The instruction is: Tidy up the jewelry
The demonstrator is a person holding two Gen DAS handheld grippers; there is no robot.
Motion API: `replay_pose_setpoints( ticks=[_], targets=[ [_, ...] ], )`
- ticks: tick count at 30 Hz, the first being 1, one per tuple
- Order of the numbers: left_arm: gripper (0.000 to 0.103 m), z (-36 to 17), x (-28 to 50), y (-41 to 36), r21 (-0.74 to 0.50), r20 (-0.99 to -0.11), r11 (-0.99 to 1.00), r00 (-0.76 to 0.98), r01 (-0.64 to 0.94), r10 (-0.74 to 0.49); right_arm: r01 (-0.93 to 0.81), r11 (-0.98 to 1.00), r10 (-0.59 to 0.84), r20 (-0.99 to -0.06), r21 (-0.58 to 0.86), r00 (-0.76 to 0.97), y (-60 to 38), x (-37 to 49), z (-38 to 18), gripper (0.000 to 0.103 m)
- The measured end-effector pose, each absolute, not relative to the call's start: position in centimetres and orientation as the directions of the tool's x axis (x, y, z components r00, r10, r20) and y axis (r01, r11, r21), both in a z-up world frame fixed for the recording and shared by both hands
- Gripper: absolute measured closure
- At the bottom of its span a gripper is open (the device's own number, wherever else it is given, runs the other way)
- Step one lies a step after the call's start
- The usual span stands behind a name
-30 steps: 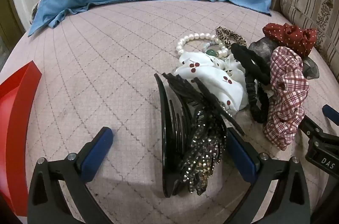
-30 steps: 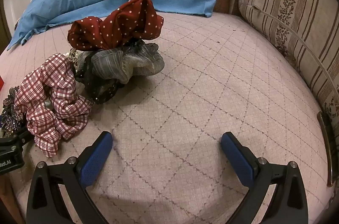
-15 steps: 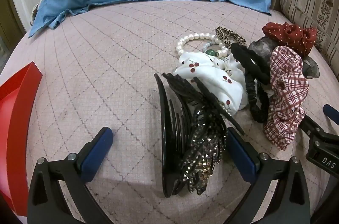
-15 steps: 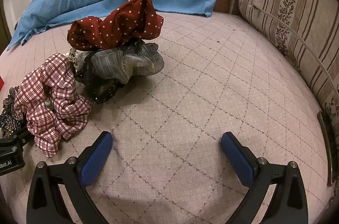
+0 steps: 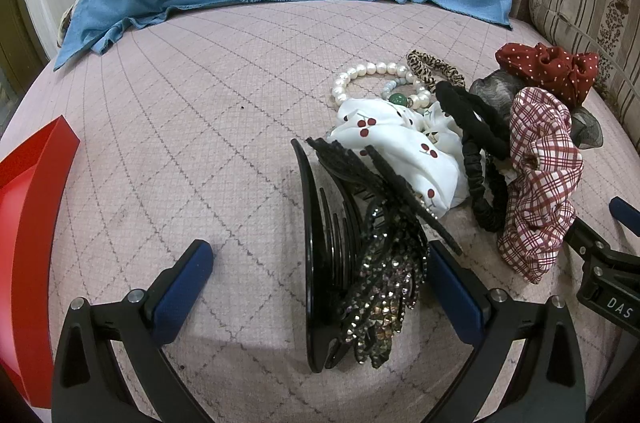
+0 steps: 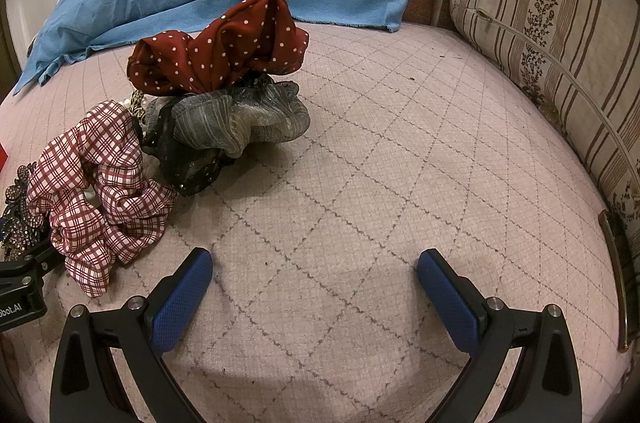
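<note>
Nothing has shifted since the earlier frames: both grippers hover spread and empty over the quilt [image 6: 360, 151].

We hold the left gripper [image 5: 316, 275] with its jaws wide around the black comb clip [image 5: 320, 243] and the rhinestone clip [image 5: 384, 283] beside it, right pad near the rhinestones, left pad well clear. To grasp well, we judge it best to centre on one clip and close across its spine, so the pads do not snag the cherry scrunchie [image 5: 404, 151] behind the clips. Left of the clips, open quilt runs to the red tray [image 5: 36, 191], a clear path. The right gripper [image 6: 316, 279] waits right of the plaid scrunchie [image 6: 96, 199], with free room up to the striped cushion [image 6: 560, 35].
</note>
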State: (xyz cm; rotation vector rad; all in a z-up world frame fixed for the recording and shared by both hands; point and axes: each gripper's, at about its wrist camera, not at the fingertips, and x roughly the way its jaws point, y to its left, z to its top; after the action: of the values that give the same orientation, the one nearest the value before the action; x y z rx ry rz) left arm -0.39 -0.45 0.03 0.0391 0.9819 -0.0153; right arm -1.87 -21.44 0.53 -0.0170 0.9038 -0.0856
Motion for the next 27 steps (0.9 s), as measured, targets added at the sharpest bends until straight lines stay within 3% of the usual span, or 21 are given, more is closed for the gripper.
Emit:
replay_pose_setpoints(
  ticks=[15,27],
  targets=[
    [0.000,1.4,-2.6,0.5,-0.011,-0.856,0.998,0.515,0.055,-0.038,0.078,0.997,-0.047,-0.815,-0.002,0.577,-22.0,-2.9,0.4,0.000],
    [0.000,7.4,-8.9,2.8,0.005,-0.751,1.000,0.660,0.017,-0.008,0.112,0.993,-0.091,-0.776,-0.027,0.624,-21.2,-5.2,2.7,0.000]
  ],
)
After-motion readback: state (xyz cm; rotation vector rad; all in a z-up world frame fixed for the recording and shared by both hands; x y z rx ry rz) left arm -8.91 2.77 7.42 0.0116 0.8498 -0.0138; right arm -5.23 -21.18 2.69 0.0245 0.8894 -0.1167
